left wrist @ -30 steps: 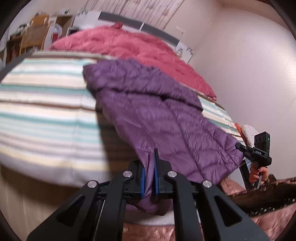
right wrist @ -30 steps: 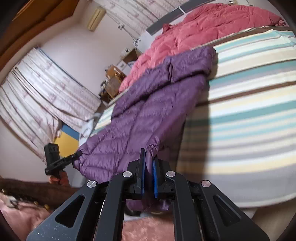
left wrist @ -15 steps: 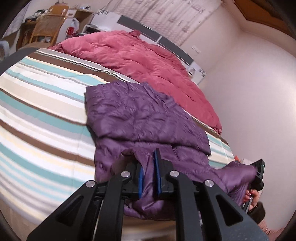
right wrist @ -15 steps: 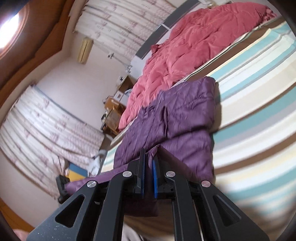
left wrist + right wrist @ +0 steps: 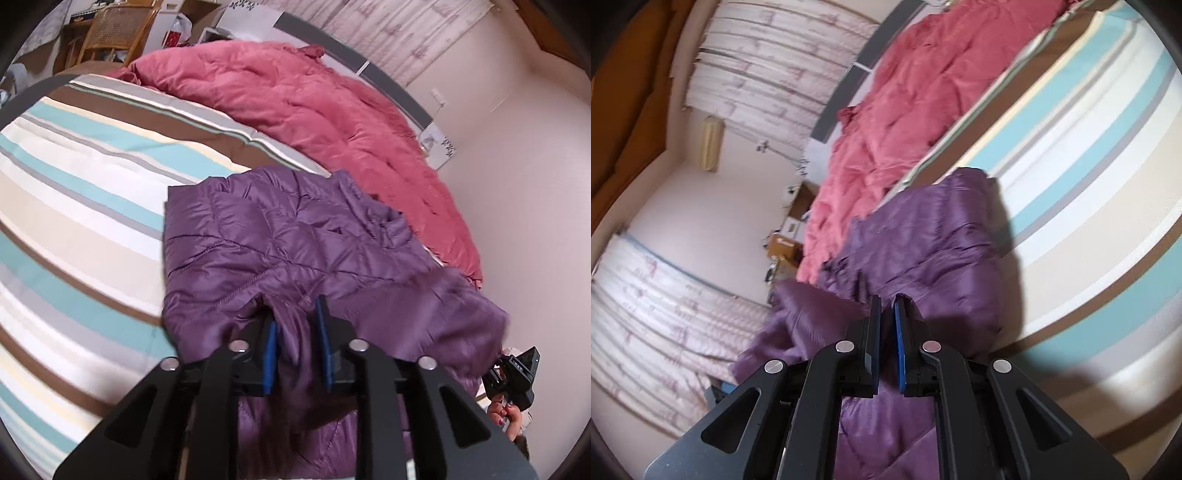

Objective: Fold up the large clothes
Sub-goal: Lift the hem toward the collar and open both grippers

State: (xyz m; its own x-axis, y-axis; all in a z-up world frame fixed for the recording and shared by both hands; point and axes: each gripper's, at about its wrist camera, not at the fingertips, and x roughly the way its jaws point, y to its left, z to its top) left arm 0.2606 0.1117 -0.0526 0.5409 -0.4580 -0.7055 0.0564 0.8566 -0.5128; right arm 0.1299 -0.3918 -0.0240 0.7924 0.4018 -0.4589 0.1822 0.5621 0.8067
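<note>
A purple quilted jacket [image 5: 277,240] lies on the striped bed cover [image 5: 74,221], its lower part doubled up over the upper part. My left gripper [image 5: 295,325] hangs over the near fold. Its jaws are opening, and a loose pleat of purple fabric lies between the blue pads without being pressed. In the right wrist view the jacket [image 5: 931,251] runs away from my right gripper [image 5: 886,306], whose pads stay close together on the hem. The right gripper [image 5: 517,373] also shows at the left wrist view's right edge, held by a hand [image 5: 506,413].
A pink duvet [image 5: 295,92] lies bunched along the far side of the bed, just past the jacket. A wooden chair [image 5: 114,33] and clutter stand beyond the bed's corner. A pale wall [image 5: 517,184] runs on the right. Curtains [image 5: 757,55] hang behind.
Both grippers have carried the jacket's lower hem from off the bed's edge up over the bed, doubling the jacket. The left jaws, shut on the fabric before, have parted.
</note>
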